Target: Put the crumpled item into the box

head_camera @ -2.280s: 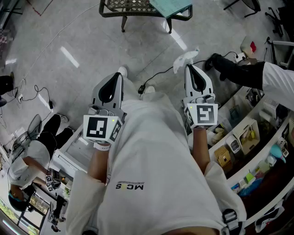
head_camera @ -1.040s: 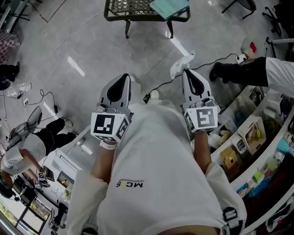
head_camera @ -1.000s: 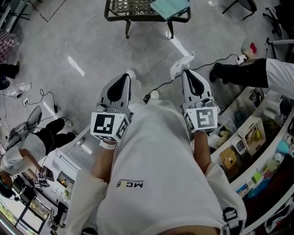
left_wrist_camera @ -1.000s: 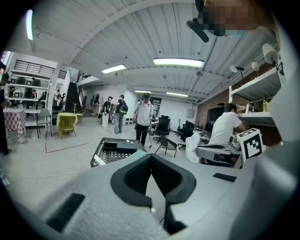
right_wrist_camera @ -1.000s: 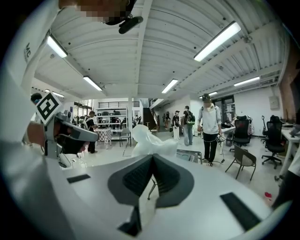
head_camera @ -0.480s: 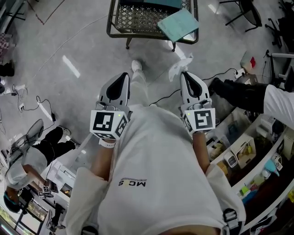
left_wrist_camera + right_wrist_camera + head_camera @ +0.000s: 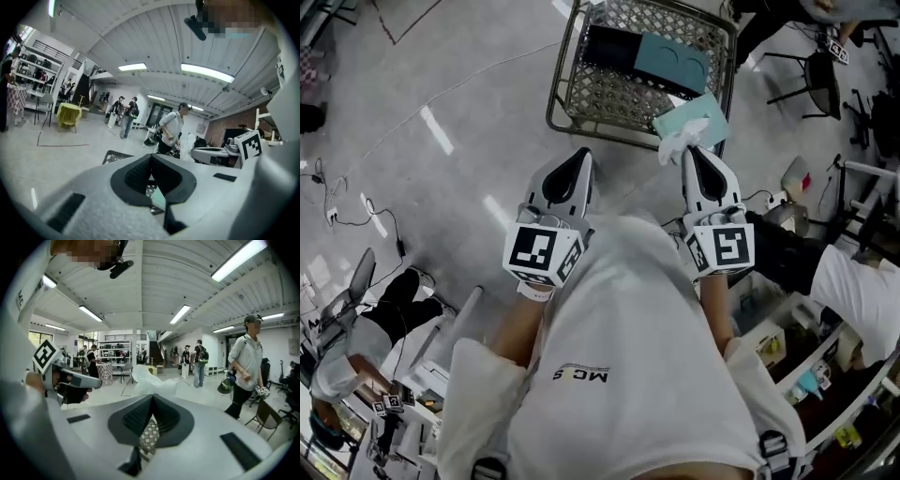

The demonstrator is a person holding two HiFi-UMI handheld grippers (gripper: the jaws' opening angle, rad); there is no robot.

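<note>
Over grey floor (image 7: 441, 84), right tool (image 7: 690, 151) pinches seemingly plastic crumpled item (image 7: 679, 142); left tool (image 7: 585, 154) closed, empty.

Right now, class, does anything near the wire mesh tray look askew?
A teal flat piece lies tilted over the tray's near corner, overhanging its rim, beside the crumpled white item in the right tongs.

Your white shirt (image 7: 623, 375) has loose sleeves that end near the elbows and small dark lettering across the chest. Your left claw (image 7: 584, 156) and right claw (image 7: 689, 150) have pale grey shells with black padded jaws, each backed by a black-and-white marker cube (image 7: 542, 255).
</note>
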